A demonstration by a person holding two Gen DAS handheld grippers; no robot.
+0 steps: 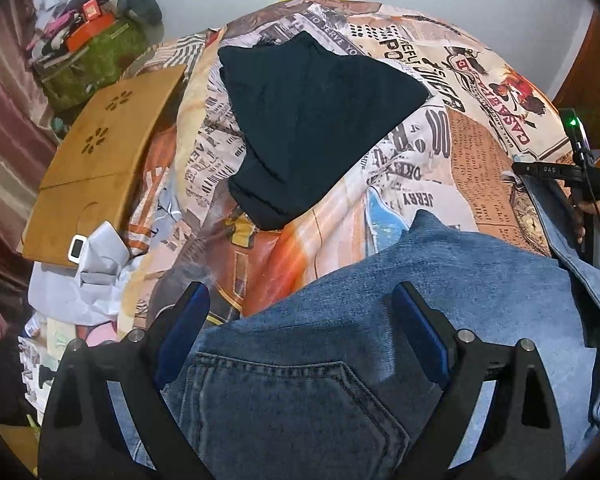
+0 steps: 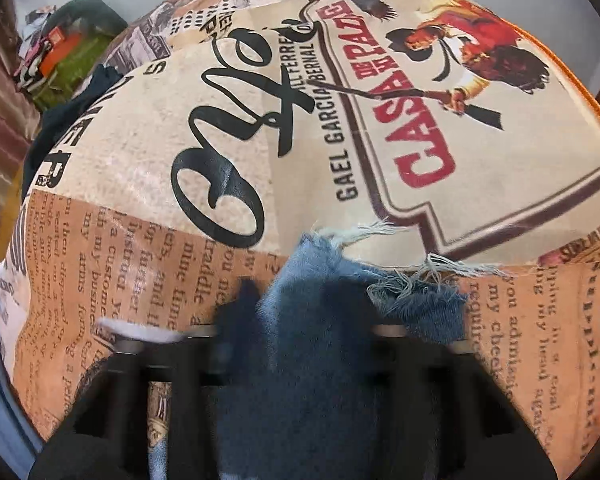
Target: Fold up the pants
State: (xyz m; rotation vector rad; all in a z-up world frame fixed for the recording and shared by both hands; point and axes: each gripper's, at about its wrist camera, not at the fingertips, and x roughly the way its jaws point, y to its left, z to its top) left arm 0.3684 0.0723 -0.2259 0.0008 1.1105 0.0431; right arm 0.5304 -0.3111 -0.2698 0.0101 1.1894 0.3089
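Blue denim jeans (image 1: 340,344) lie on a bed with a newspaper-print cover (image 1: 480,168); a back pocket shows in the left wrist view. My left gripper (image 1: 300,308) is open, its blue-padded fingers (image 1: 182,332) spread over the waist part of the jeans. My right gripper (image 2: 300,320) is shut on the frayed hem of a jeans leg (image 2: 340,276) and holds it just above the cover. The right gripper also shows at the right edge of the left wrist view (image 1: 580,176), with the denim leg hanging from it.
A folded black garment (image 1: 312,128) lies on the cover beyond the jeans. A wooden lap board (image 1: 100,160) lies at the bed's left edge. A cluttered green bin (image 1: 92,60) stands far left. White cloth and papers (image 1: 92,264) sit at the left.
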